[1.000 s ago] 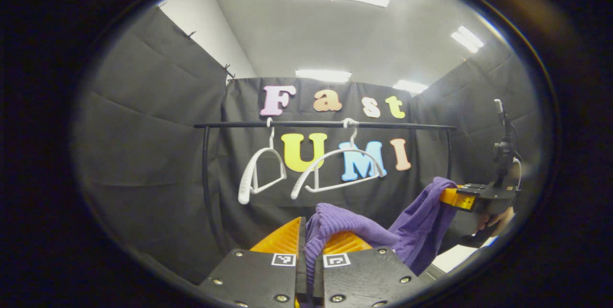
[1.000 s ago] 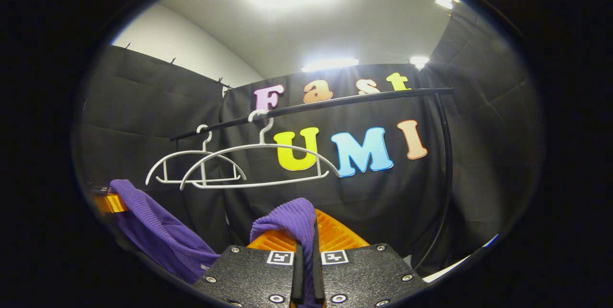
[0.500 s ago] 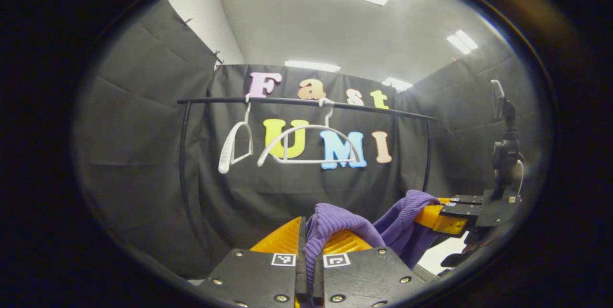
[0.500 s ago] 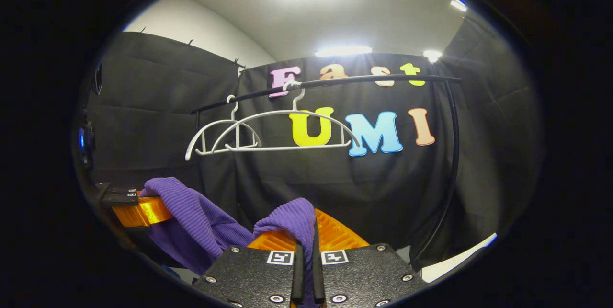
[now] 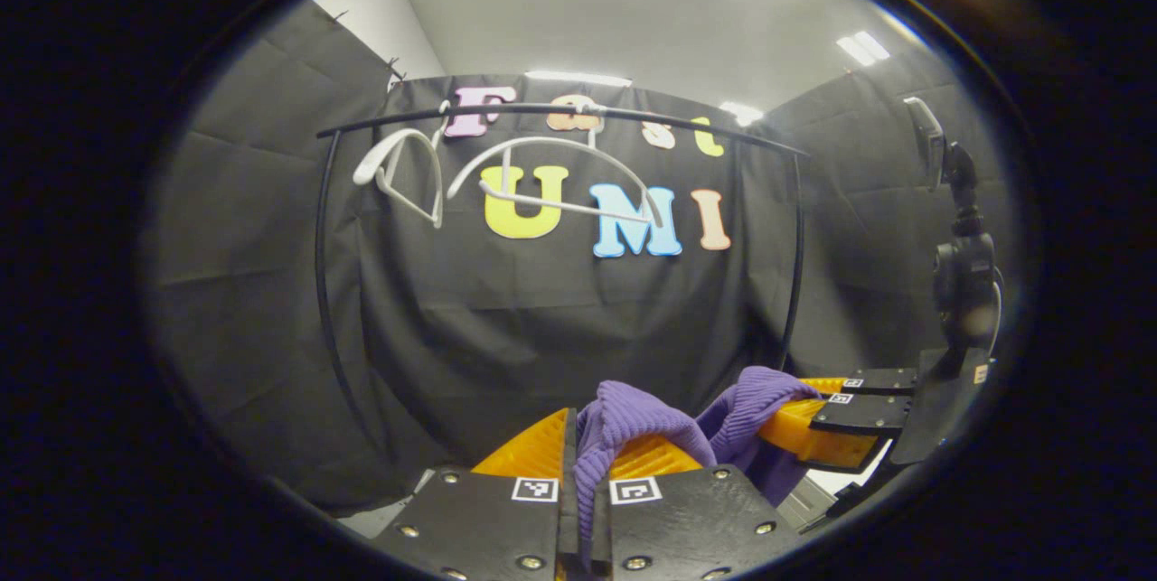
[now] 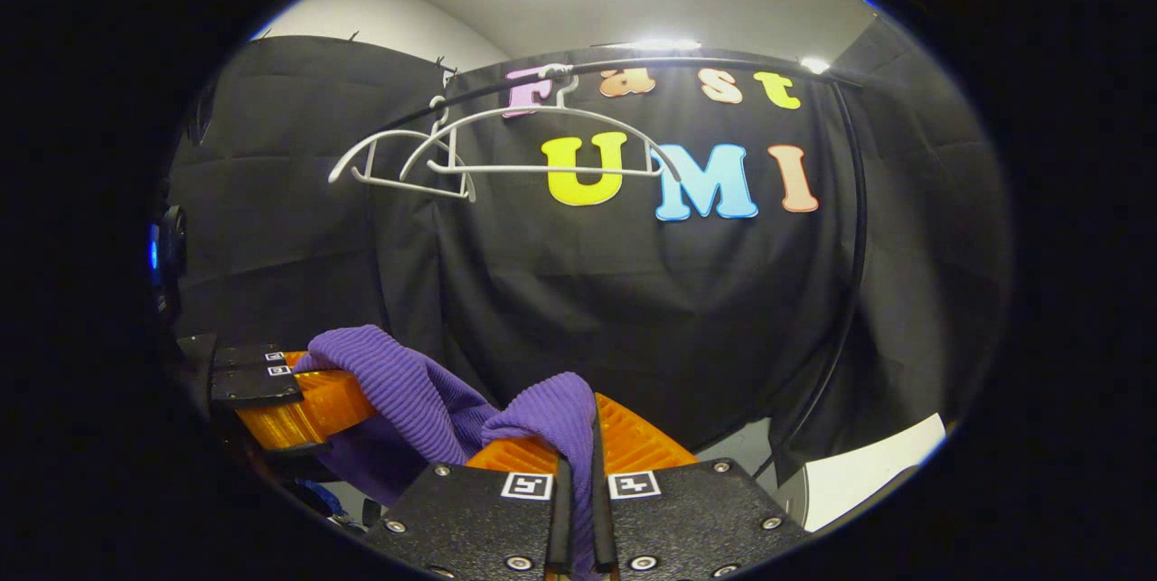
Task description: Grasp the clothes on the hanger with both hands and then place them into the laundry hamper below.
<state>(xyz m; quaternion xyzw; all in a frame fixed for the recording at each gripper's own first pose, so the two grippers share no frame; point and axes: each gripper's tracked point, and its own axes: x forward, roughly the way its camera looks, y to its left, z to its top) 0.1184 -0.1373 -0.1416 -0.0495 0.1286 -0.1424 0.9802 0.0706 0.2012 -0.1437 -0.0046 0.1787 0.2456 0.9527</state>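
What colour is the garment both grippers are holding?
Purple, with a ribbed knit texture. The garment shows best in the right gripper view.

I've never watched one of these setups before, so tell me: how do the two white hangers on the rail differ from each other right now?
In the left gripper view, the left hanger is turned nearly edge-on and looks narrow, while the right hanger faces the camera more broadly, showing its whole arch and crossbar. The left hanger hangs near the rail's left end; the right hanger hangs nearer its middle. Both are white, bare, tilted, and hooked on the same black rail.
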